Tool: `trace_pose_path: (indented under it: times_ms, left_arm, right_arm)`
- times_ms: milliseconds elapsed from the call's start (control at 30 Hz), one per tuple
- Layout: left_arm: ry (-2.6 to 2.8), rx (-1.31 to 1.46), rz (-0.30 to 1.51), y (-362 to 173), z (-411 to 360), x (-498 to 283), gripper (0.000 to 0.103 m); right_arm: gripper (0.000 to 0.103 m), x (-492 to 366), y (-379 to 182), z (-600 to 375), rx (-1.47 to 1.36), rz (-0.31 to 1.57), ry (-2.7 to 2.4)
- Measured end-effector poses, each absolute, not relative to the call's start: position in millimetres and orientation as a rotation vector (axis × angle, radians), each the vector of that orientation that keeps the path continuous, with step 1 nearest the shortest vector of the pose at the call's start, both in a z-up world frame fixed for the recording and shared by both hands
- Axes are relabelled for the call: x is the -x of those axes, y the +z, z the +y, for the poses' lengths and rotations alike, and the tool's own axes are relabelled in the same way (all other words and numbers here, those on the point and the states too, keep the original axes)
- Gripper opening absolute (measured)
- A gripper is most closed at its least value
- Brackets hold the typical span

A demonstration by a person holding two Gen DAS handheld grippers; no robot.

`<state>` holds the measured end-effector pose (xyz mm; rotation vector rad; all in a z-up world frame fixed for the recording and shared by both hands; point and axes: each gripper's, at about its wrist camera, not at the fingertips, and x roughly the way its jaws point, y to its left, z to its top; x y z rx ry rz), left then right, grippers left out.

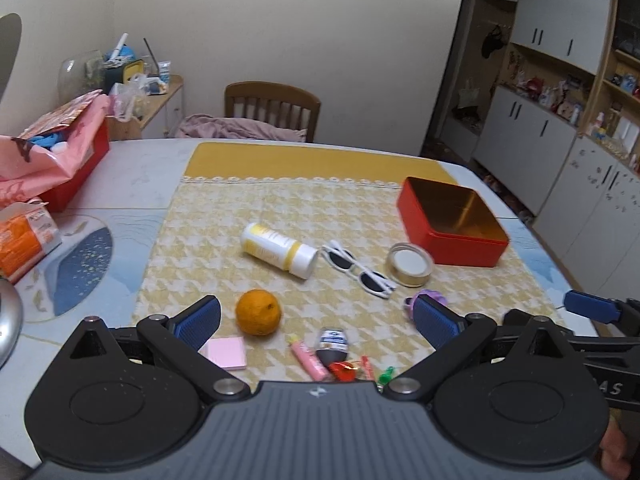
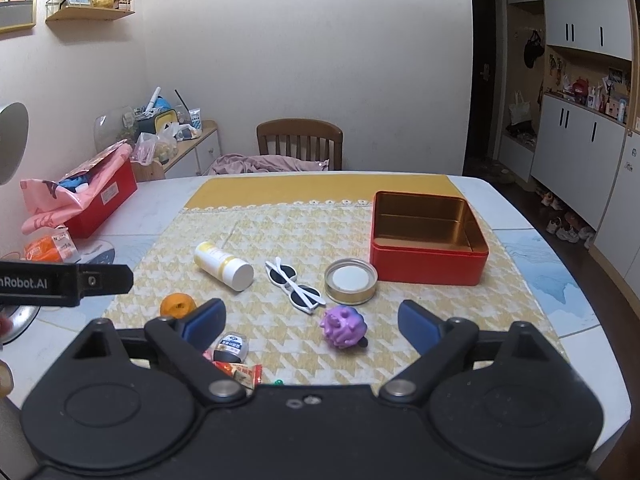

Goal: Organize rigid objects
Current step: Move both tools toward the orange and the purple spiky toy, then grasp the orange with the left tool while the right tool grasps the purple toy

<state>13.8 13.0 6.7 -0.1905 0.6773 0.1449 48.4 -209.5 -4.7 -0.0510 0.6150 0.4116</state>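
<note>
Both grippers are held above the near edge of the table (image 2: 520,208), w/ jaws spread wide & nothing between them. The left gripper (image 1: 316,316) is seen over the orange (image 1: 258,312), a pink sticky pad (image 1: 227,353) & small sweets (image 1: 344,370). The right gripper (image 2: 312,320) is aimed at a purple toy (image 2: 343,326), which lies on the yellow checked cloth (image 2: 280,232) just ahead of the fingers, not touched.

Further back, a red tin (image 2: 428,236) is placed open at the cloth's right side, its gold inside bare. A round lid (image 2: 351,281) is set just beside its near-left corner. White sunglasses (image 2: 294,284) are laid left of the lid, approx. mid-cloth. A white-and-yellow bottle (image 2: 222,265) is lying on its side left of those. A small tape dispenser (image 2: 232,347) is partly hidden by the right gripper's left finger.
</note>
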Motion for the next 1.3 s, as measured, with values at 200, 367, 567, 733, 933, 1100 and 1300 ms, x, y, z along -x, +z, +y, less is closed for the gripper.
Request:
trace_pose_path:
  times_ms: [200,367,567,733,933,1100,1300]
  left_arm:
    - [0.163,0.176,0.667,6,19,-14,0.103]
    - [0.161,0.132,0.650,4,19,-15,0.103]
    - [0.143,0.136,0.641,-2,28,-17,0.103]
    - [0.140,0.150,0.632,-10,39,-18,0.102]
    - [0.158,0.144,0.636,-23,52,-25,0.102]
    - [0.175,0.155,0.667,-47,63,-41,0.102]
    - [0.192,0.217,0.774,-86,74,-72,0.102]
  right_arm:
    - [0.093,-54,-10,-209,0.047,0.631,0.409]
    - [0.092,-59,-16,-206,0.061,0.640,0.407]
    - [0.089,-63,-26,-202,0.069,0.667,0.407]
    - [0.086,-68,-35,-199,0.079,0.686,0.407]
    - [0.085,-78,-45,-197,0.096,0.704,0.416]
    - [0.079,-94,-59,-192,0.130,0.728,0.441]
    - [0.079,-123,-81,-189,0.176,0.771,0.461]
